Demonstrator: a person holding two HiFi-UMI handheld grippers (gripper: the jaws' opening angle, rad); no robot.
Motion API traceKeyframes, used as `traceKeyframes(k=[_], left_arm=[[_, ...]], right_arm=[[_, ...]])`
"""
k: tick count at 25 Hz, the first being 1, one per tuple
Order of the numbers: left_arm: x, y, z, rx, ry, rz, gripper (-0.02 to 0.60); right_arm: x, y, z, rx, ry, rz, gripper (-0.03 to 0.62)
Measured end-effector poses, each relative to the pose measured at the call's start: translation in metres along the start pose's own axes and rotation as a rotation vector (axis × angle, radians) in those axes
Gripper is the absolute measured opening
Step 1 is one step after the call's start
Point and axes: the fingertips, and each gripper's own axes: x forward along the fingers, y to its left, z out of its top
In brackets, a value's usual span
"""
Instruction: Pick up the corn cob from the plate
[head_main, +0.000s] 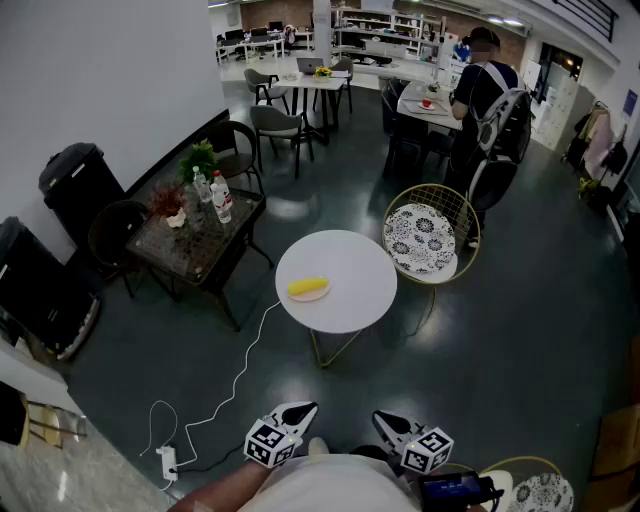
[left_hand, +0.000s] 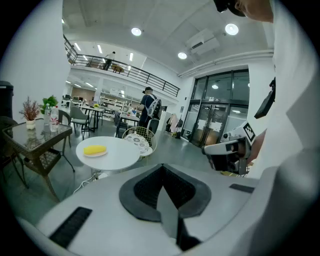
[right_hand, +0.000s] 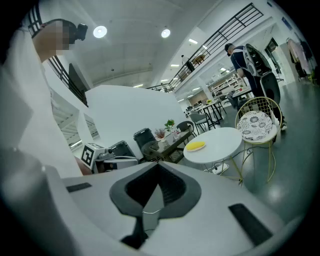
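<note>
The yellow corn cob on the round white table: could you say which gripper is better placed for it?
Left, marginally: left gripper lines up nearer the yellow corn cob; right gripper sits aside.

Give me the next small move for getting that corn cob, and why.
Probably walk toward the round white table: the corn cob lies far ahead of the left gripper and right gripper, both shut, empty and held close to the body.

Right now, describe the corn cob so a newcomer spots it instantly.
Find the round white table between the dark glass table and the gold wire chair. The corn cob lies on its left half in the head view, the only yellow thing there.
</note>
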Motion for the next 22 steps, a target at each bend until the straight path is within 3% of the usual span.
traceKeyframes(k=[11, 22], left_arm=[[0.029, -0.045, 0.018, 0.035, -0.026, -0.062, 0.008], [0.048, -0.095, 0.018, 0.042, -0.025, -0.085, 0.008]], right_arm=[[-0.029, -0.009, 0.032, -0.053, -0.11, -0.024, 0.008], [-0.074, -0.023, 0.023, -0.064, -0.093, -0.065, 0.008]])
